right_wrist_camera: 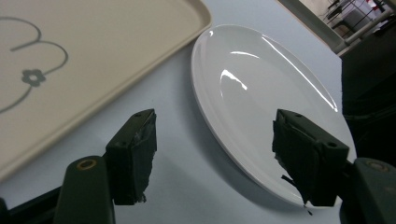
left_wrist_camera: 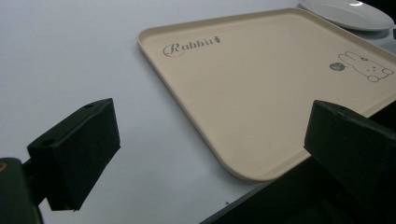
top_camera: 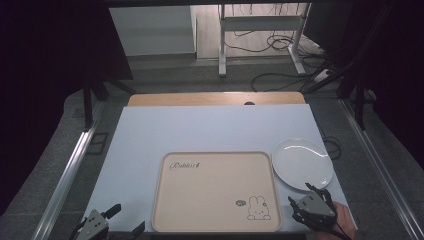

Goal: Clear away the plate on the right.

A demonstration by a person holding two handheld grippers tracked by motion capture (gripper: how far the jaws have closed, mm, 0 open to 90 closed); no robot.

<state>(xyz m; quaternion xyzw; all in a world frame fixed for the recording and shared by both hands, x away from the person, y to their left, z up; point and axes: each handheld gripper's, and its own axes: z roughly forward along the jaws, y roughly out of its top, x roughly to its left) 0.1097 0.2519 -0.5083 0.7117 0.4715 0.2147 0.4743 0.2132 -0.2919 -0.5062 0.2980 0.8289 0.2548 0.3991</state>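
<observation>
Nearest to us, at the near edge of the table (top_camera: 150, 130), sit our two grippers, both with jaws spread wide and holding nothing. Our right gripper (top_camera: 311, 197) hovers at about five o'clock on the table, its jaws pointed toward the white plate (top_camera: 301, 163), which lies just beyond at roughly four o'clock. In the right gripper view, the right gripper (right_wrist_camera: 214, 154) frames the near rim of the plate (right_wrist_camera: 261, 98) between its two black jaws without touching it yet. We judge this as a lining-up for a pinch on the rim, since a flat plate offers no other edge to take.

The plate rests flat on the pale table, just beside the right edge of the beige tray (top_camera: 216, 190) but not on it; a thin strip of table shows between them in the right gripper view. The tray (left_wrist_camera: 280, 84) lies empty at six o'clock, square to us, rabbit drawing and lettering facing up, which reads as the likely place for the plate to go.

Our left gripper (top_camera: 125, 217) waits at seven o'clock, released, near the tray's near-left corner, probably kept close to steady the tray if it slides.
</observation>
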